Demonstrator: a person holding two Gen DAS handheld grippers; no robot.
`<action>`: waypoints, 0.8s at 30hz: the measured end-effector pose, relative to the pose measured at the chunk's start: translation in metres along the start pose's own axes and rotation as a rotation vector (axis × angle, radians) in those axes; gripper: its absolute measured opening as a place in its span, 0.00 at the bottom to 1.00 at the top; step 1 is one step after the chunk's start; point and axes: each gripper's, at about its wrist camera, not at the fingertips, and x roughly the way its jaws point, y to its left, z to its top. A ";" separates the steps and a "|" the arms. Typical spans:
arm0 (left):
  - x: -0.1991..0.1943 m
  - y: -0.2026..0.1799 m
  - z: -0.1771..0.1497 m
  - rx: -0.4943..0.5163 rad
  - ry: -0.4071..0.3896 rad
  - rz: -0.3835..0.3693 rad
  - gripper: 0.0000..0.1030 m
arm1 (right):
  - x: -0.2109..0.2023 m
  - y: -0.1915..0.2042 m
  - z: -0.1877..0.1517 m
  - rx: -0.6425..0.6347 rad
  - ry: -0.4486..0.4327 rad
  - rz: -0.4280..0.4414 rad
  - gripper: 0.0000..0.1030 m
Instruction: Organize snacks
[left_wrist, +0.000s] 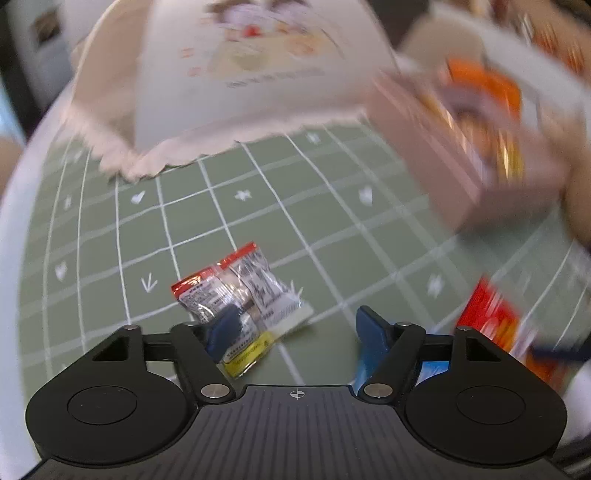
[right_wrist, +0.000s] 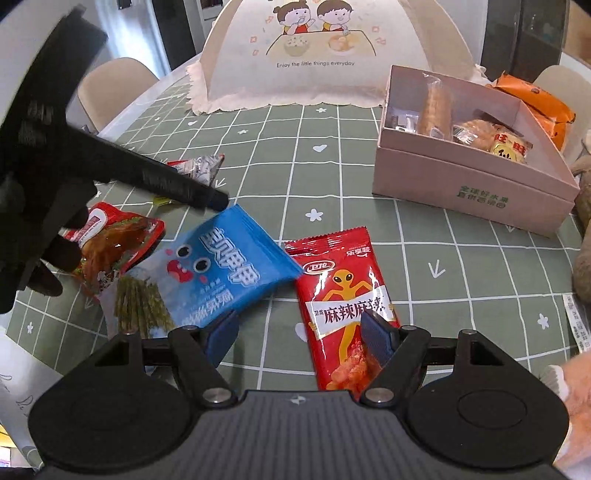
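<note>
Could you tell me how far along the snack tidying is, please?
Partly done. The pink box already holds several wrapped snacks. Nothing is in hand: the left gripper hovers open-jawed over the small silver packets, and the right gripper is open too. Left on the green tablecloth: the blue packet, red alien packet, red meat packet and those small packets.

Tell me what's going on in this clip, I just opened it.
A person is sorting snacks on a green checked tablecloth with two handheld grippers. The left gripper, jaws open, hangs over a small silver-and-red wrapped candy packet. The right gripper, also open and empty, hangs between a blue snack packet and a red spicy-strip packet. The open pink cardboard box already holds several snacks.
</note>
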 end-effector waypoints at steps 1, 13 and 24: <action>-0.006 0.007 0.002 -0.068 -0.027 -0.008 0.68 | 0.000 0.000 -0.001 0.003 -0.002 0.001 0.72; 0.029 0.023 0.027 -0.229 0.063 0.140 0.73 | -0.006 0.006 -0.009 -0.016 -0.004 0.004 0.73; -0.023 0.036 -0.023 -0.215 0.012 -0.034 0.52 | -0.029 0.019 0.005 -0.157 -0.093 0.048 0.74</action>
